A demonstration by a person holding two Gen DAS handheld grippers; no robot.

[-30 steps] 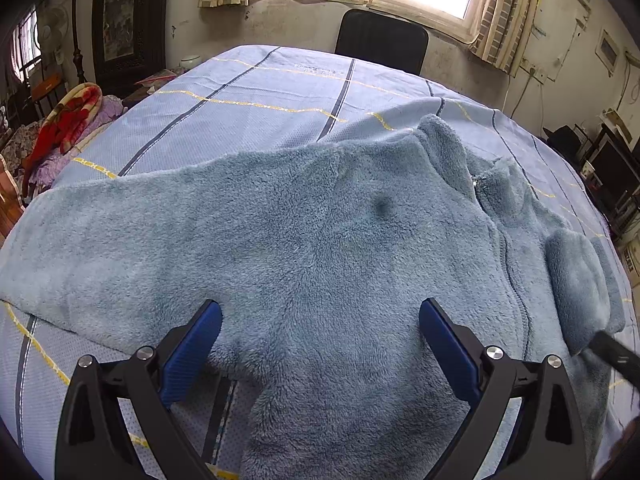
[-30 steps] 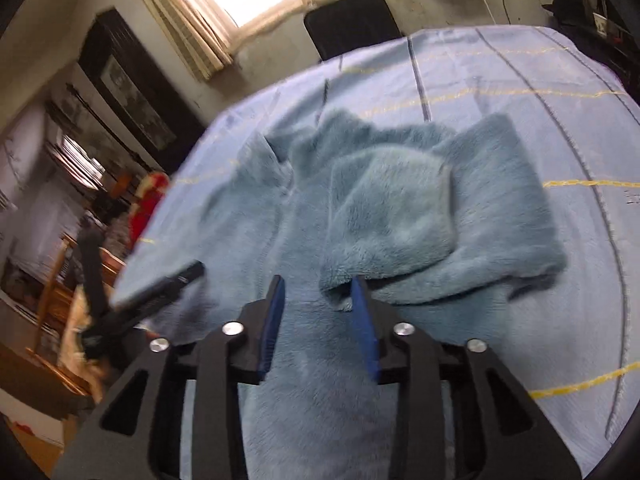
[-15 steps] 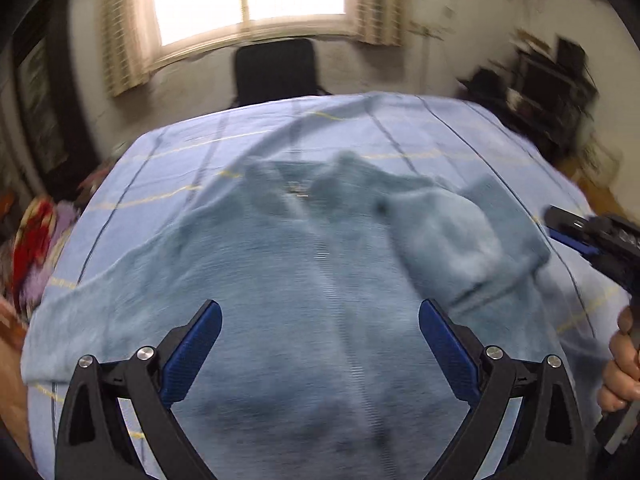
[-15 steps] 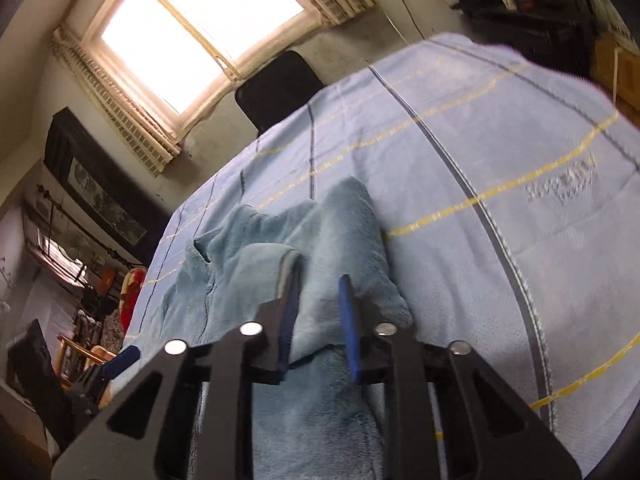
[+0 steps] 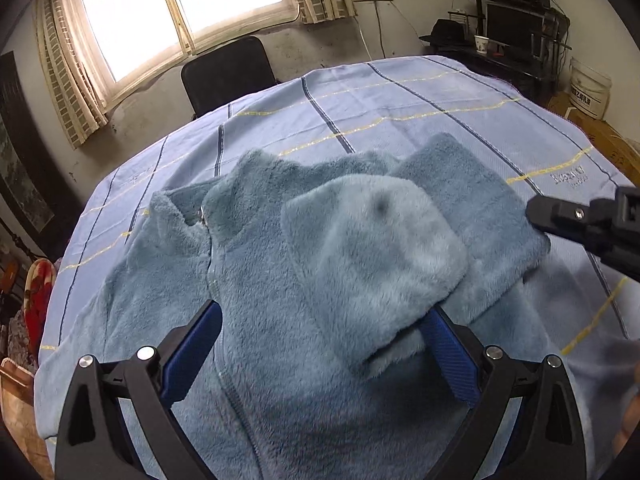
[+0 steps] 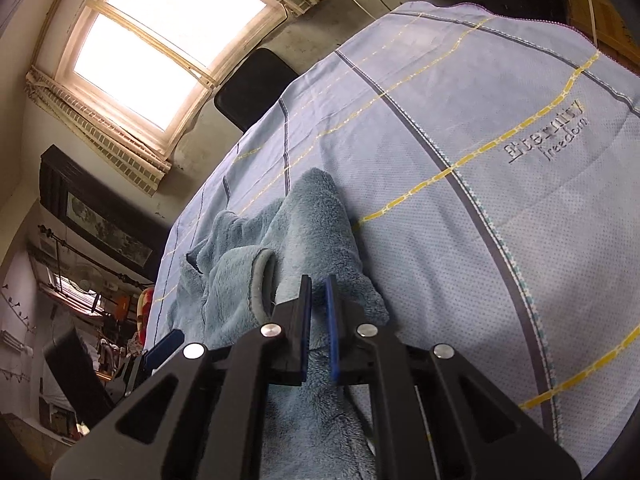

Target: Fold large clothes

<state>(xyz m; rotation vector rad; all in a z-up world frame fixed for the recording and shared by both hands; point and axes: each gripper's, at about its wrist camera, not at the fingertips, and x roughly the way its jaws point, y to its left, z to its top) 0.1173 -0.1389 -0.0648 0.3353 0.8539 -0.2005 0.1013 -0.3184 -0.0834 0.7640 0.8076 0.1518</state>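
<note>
fleece jacket [image 5: 280, 280] lies front-up on the checked bedsheet [image 5: 400, 100], one sleeve [image 5: 372, 256] already laid across the chest, probably to narrow it. left gripper [image 5: 320, 344] hovers wide open, holding nothing. right gripper [image 6: 318, 312] is almost closed at the jacket's side; grip on fabric cannot be told.

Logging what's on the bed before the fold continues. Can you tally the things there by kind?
Fluffy blue-grey fleece jackets: 1
Light blue checked bed sheets with yellow lines: 1
Black two-finger grippers with blue pads: 2, the left gripper and the right gripper
Total: 4
</note>
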